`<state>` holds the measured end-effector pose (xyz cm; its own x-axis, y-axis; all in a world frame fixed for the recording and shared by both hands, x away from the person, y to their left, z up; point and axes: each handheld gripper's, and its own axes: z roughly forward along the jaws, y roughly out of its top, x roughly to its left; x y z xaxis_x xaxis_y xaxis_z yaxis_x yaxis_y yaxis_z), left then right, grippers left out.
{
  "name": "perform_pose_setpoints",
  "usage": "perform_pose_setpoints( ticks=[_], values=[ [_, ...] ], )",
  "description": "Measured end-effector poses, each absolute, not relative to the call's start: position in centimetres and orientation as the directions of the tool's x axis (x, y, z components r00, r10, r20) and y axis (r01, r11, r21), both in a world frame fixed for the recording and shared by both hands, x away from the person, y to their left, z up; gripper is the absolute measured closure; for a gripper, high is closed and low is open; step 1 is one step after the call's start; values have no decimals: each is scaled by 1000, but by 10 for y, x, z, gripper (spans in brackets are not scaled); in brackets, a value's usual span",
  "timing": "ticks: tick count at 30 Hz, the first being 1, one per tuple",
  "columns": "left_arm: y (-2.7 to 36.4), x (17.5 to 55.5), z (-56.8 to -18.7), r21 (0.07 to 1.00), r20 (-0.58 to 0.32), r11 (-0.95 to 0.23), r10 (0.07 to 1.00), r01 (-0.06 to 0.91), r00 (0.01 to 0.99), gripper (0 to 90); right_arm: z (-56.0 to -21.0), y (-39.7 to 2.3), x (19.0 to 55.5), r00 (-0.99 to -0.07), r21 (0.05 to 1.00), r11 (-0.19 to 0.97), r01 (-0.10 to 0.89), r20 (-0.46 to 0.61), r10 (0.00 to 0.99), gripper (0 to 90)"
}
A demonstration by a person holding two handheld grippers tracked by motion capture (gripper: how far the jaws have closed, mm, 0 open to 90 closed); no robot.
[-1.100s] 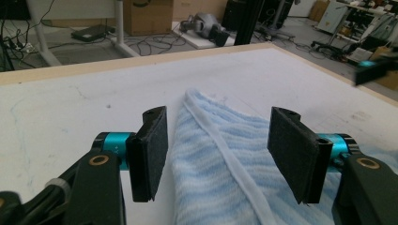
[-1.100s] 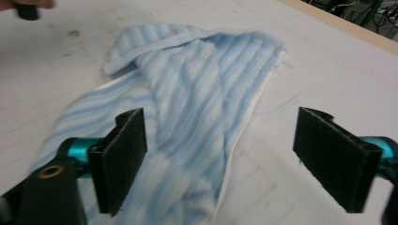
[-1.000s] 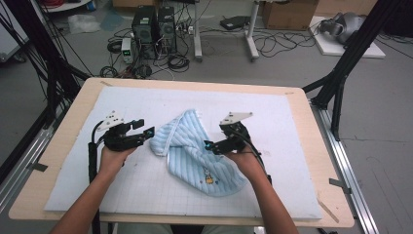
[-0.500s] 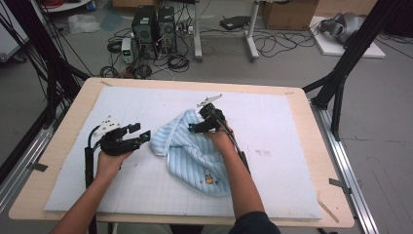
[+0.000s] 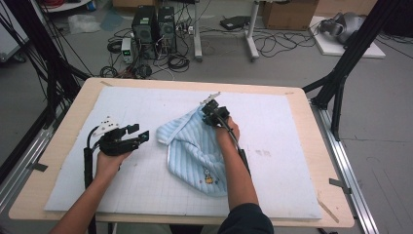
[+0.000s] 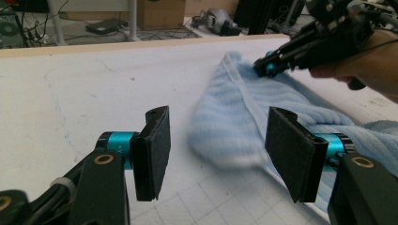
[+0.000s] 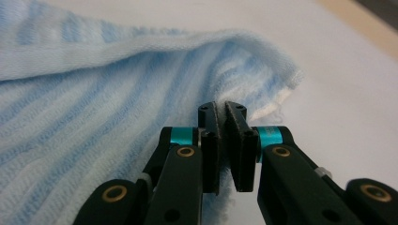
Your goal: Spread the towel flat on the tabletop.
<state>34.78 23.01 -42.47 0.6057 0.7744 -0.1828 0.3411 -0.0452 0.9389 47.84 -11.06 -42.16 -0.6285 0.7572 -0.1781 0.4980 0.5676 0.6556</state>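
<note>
Since the earlier frame the right gripper (image 5: 210, 108) has swung from the near-right side of the towel up to its far corner, and its jaws have just been closing; in the right gripper view they're pinched nearly together with the terry edge of the blue striped towel (image 5: 195, 151) caught between the pads (image 7: 217, 140). So that one's clenched on the towel corner.

Left gripper (image 5: 139, 138) barely budged. It sits at about 9 o'clock from the towel, jaws standing apart, nothing in them. In the left gripper view the towel's near lobe (image 6: 225, 136) lies just ahead, between the two pads but not touched.

Towel itself is a rumpled heap around the middle of the white mat (image 5: 302, 146), slightly toward 6 o'clock, little cartoon print (image 5: 208, 175) facing up near the person's edge.

Progress-wise, my read: early days. One corner is grabbed, that's the only thing done. Left hand hasn't got its corner yet, the cloth isn't spread flat, and no fold is visible. Looks like spreading or folding work, with most of it left: grab the second corner, pull it flat, then whatever comes after.
</note>
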Motion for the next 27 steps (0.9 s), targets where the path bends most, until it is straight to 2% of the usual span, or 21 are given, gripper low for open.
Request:
perform_pose_setpoints(
  ticks=[1,4,5,6,8,9,11,14,15,21,27],
  values=[
    [230,348,-425,939,-182,-46,774,340,607,410,-416,-126,480,-571,667,535,519,-196,797,844],
    [229,348,-426,937,-185,-47,772,345,608,410,-412,-140,480,-523,668,524,528,-231,821,843],
    [229,348,-426,936,-190,-45,771,350,608,411,-411,-154,480,-456,662,512,548,-277,846,844],
    [229,348,-426,935,-187,-51,770,351,610,411,-411,-154,480,-456,662,512,548,-277,846,844],
    [228,348,-427,934,-189,-53,768,354,612,411,-411,-165,479,-395,660,483,576,-292,871,840],
    [227,349,-427,933,-190,-54,766,357,614,412,-415,-175,479,-367,634,460,622,-284,886,788],
    [226,349,-428,931,-191,-59,763,361,617,413,-418,-179,479,-360,625,462,630,-292,886,753],
    [224,350,-430,926,-194,-69,755,371,626,413,-420,-188,471,-377,668,443,597,-254,891,650],
    [222,350,-430,924,-199,-72,750,376,631,425,-420,-193,465,-396,703,407,583,-192,898,550],
    [213,350,-434,912,-189,-115,732,393,654,425,-416,-203,441,-451,767,364,529,-109,886,497],
    [206,354,-436,903,-199,-122,729,411,654,425,-410,-219,389,-536,819,340,462,-47,843,476]
  ],
)
